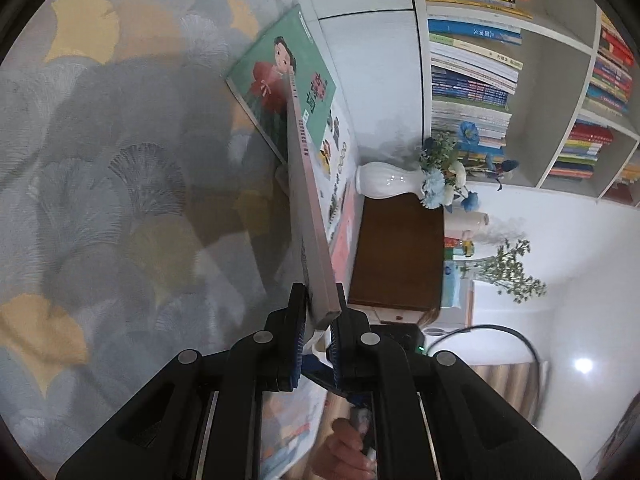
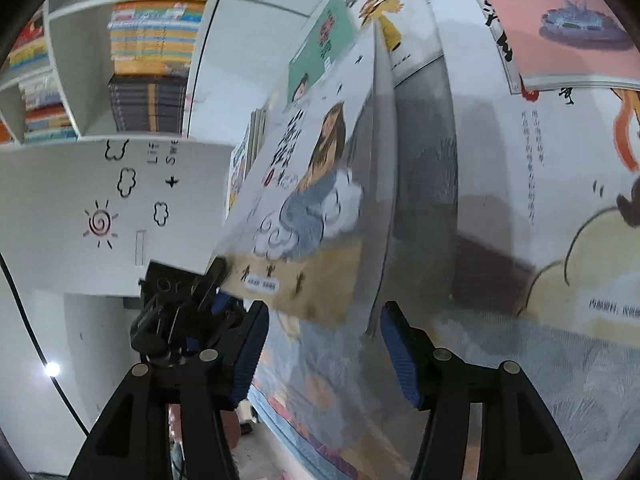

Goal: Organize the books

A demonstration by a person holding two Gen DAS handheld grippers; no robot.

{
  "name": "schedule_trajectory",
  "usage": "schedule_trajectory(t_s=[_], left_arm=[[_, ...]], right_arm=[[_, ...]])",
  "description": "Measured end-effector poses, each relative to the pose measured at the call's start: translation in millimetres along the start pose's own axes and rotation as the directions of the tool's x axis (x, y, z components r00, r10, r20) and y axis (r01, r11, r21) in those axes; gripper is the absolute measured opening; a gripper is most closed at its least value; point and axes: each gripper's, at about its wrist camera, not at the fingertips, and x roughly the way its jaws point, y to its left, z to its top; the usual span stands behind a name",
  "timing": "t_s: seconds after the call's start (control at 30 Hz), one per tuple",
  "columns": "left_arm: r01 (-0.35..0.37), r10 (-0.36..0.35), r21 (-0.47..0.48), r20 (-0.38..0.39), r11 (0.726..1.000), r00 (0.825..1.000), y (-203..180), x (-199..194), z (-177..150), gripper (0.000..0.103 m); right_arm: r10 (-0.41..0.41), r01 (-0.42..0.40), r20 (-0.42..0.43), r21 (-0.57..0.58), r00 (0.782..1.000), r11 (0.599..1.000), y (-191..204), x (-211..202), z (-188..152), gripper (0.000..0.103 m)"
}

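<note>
Above the patterned carpet, near the bookshelf: two hand-held tongs work around one thin picture book.
Left gripper (image 1: 318,322): clenched on the near edge of the held book (image 1: 308,216), its dark pads pressing both faces; the book stands on edge and runs away from the jaws.
Right gripper (image 2: 324,344): released, its blue-padded jaws standing apart; the lower corner of the same held book (image 2: 308,200), with a long-haired figure on clouds on its cover, hangs just above the gap, touching neither pad.
Other books: a green-covered book (image 1: 284,84) lies on the floor at the far end of the held one; in the right wrist view a pink-covered book (image 2: 560,20) lies at the upper right over a large open picture page (image 2: 560,200).
Surface: grey carpet (image 1: 120,160) with yellow and grey fan-leaf shapes.
Room: white bookshelf (image 1: 552,64) with stacked books at the far right; white vase (image 1: 384,182) of blue flowers beside a brown wooden cabinet (image 1: 400,252); white wall with doodled sun and clouds (image 2: 100,220).
</note>
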Motion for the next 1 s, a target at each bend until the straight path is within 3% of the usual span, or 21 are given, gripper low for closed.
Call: schedule_trajectory(t_s=[0.1, 0.23, 0.27, 0.3, 0.33, 0.47, 0.57, 0.63, 0.67, 0.77, 0.87, 0.93, 1.0], left_arm=[[0.005, -0.005, 0.003, -0.004, 1.000, 1.000, -5, 0, 3, 0.007], [0.010, -0.009, 0.008, -0.023, 1.000, 1.000, -9, 4, 6, 0.007], [0.011, -0.010, 0.008, -0.027, 1.000, 1.000, -10, 5, 7, 0.007], [0.008, -0.007, 0.010, -0.030, 1.000, 1.000, -10, 6, 8, 0.007], [-0.003, 0.004, 0.012, -0.031, 1.000, 1.000, -10, 6, 9, 0.007], [-0.098, 0.100, 0.065, -0.026, 0.993, 0.995, -10, 3, 16, 0.007], [-0.249, 0.258, 0.197, -0.020, 0.948, 0.966, -22, 5, 17, 0.007], [-0.249, 0.266, 0.234, -0.046, 0.940, 0.963, -27, 5, 15, 0.007], [-0.251, 0.274, 0.264, -0.056, 0.931, 0.960, -31, 4, 13, 0.007], [-0.302, 0.338, 0.347, -0.048, 0.888, 0.940, -37, 1, 9, 0.007], [-0.292, 0.334, 0.373, -0.052, 0.881, 0.941, -41, -6, 12, 0.007], [-0.294, 0.343, 0.408, -0.050, 0.864, 0.938, -45, -12, 11, 0.008], [-0.288, 0.343, 0.418, -0.062, 0.861, 0.937, -45, -17, 10, 0.009]], right_arm=[[0.064, -0.065, 0.025, 0.058, 0.998, 0.996, -7, 3, 9, 0.075], [0.082, -0.088, 0.073, 0.094, 0.994, 0.992, -11, 9, 18, 0.074], [0.080, -0.087, 0.075, 0.100, 0.994, 0.991, -13, 10, 19, 0.064], [0.069, -0.077, 0.073, 0.101, 0.995, 0.992, -13, 12, 20, 0.045], [0.055, -0.062, 0.068, 0.100, 0.996, 0.993, -11, 16, 21, 0.039], [-0.027, 0.024, 0.094, 0.031, 0.995, 0.999, 9, 16, 22, 0.029], [-0.138, 0.147, 0.098, -0.088, 0.986, 0.985, 34, 17, 17, 0.027], [-0.249, 0.265, 0.105, -0.198, 0.963, 0.944, 54, 22, 10, 0.027], [-0.316, 0.339, 0.124, -0.268, 0.940, 0.902, 68, 25, 4, 0.027], [-0.350, 0.375, 0.132, -0.339, 0.927, 0.863, 86, 29, -3, 0.027], [-0.414, 0.448, 0.175, -0.407, 0.893, 0.796, 106, 37, -11, 0.027], [-0.424, 0.465, 0.192, -0.421, 0.885, 0.779, 116, 41, -15, 0.027], [-0.407, 0.446, 0.183, -0.404, 0.895, 0.799, 118, 41, -18, 0.027]])
